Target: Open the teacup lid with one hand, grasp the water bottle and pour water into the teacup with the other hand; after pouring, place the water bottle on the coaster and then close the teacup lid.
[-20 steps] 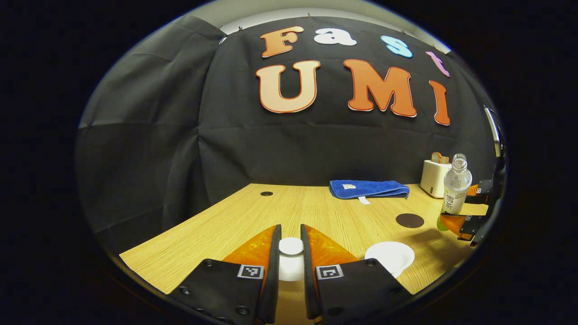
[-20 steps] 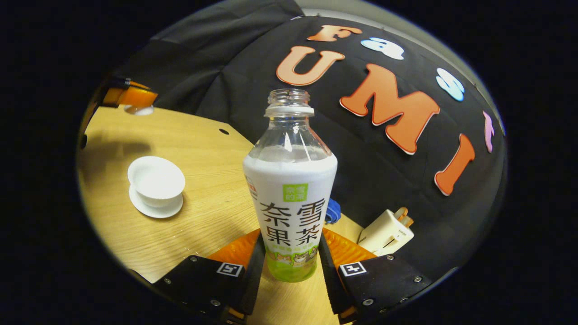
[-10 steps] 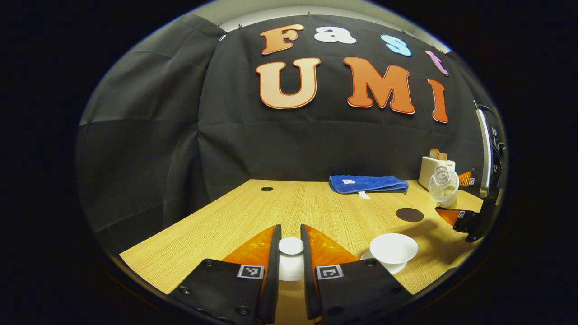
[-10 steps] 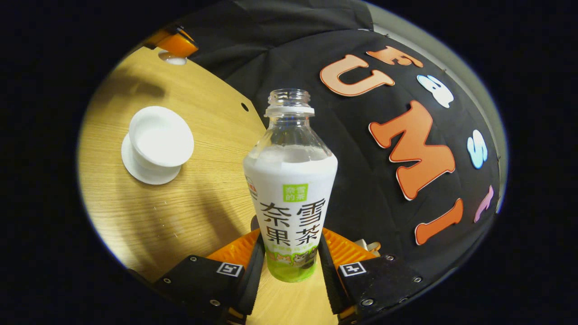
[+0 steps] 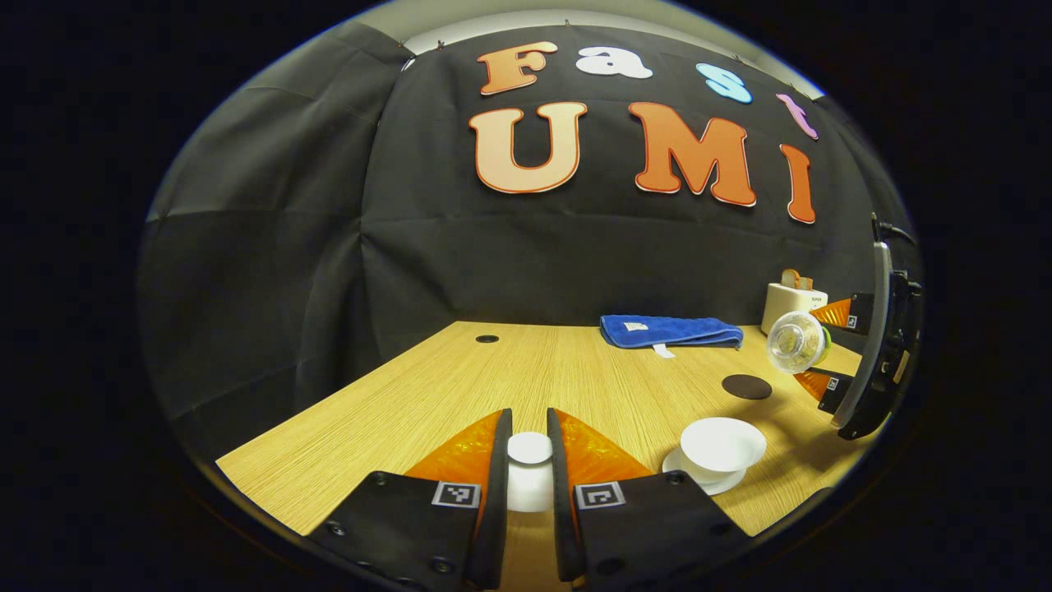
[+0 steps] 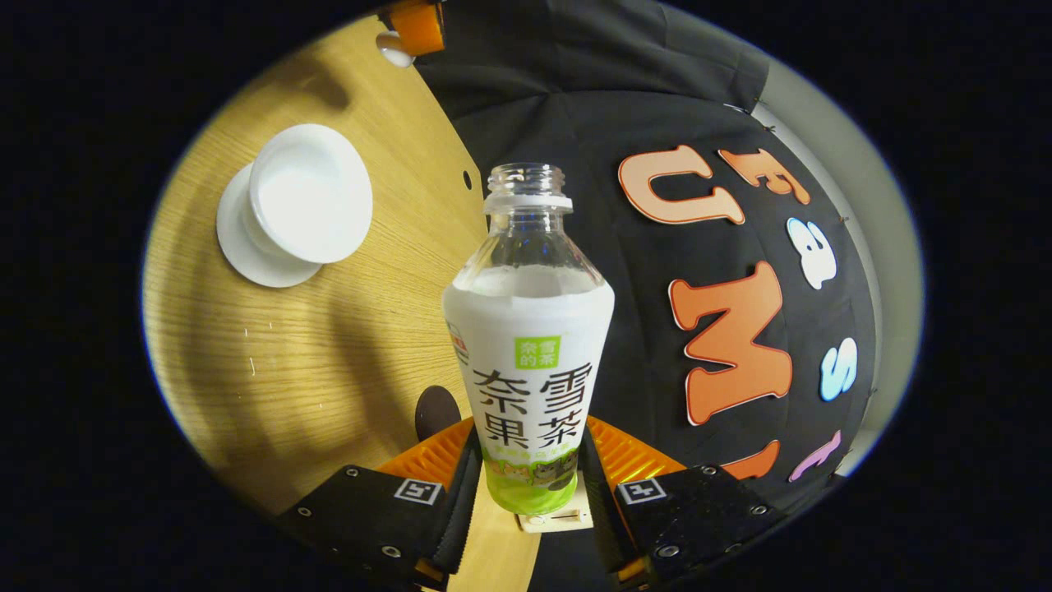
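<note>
Wood makes the big table [image 5: 460, 386], and it is the largest thing here. At its back edge lies a folded blue towel [image 5: 670, 330], and next to that stands a small white box [image 5: 789, 300] with something orange poking out of its top.

The water bottle [image 6: 530, 345] has no cap. The right gripper [image 6: 530, 485] has both fingers pressed on the low green part of it. In the left gripper view, the water bottle [image 5: 795, 341] lies tipped on its side in the air, with its open mouth facing this way. It is above the table, to the right of the teacup and not over it.

The white teacup [image 5: 722, 444] sits open on its white saucer [image 5: 699, 481], near the front of the table. I cannot tell if any water is in it; it looks empty.

The left gripper [image 5: 530, 460] holds the white teacup lid [image 5: 529, 473] by its knob, with both fingers close together on it, off to the left of the cup.

The small dark round coaster [image 5: 746, 386] lies flat between the teacup and the towel.

What could go wrong? The bottle is already tipped far, but its mouth is not over the cup. Water could spill on the table. The bottle is held only near its bottom, so it might slip or swing.
</note>
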A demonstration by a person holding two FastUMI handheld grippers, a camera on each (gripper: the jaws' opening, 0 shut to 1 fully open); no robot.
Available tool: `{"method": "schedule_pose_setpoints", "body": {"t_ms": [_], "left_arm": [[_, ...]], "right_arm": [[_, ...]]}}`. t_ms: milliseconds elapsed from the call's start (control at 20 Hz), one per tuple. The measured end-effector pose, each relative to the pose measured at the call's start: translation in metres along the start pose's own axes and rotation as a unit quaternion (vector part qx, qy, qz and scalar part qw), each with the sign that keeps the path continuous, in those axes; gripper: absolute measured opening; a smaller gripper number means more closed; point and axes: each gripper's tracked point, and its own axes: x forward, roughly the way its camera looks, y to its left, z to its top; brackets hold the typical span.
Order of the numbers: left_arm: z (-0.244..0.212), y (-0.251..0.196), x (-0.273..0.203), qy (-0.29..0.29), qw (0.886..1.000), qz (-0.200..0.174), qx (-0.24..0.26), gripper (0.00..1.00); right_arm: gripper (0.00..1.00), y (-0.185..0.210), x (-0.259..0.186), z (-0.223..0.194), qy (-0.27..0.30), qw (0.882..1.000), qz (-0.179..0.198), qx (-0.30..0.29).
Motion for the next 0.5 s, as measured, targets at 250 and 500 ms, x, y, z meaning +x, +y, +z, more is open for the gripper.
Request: {"method": "schedule_pose_setpoints", "body": {"t_ms": [250,500], "left_arm": [[-0.002,0.004,-0.002,0.001,1.0,-0.001,0.003,0.28],[-0.006,0.007,-0.003,0.006,1.0,-0.005,0.002,0.28]], "right_arm": [[0.63,-0.006,0.001,0.005,-0.015,0.997,-0.028,-0.073],[0.63,-0.014,-0.002,0.011,-0.04,0.984,-0.08,-0.154]]}}
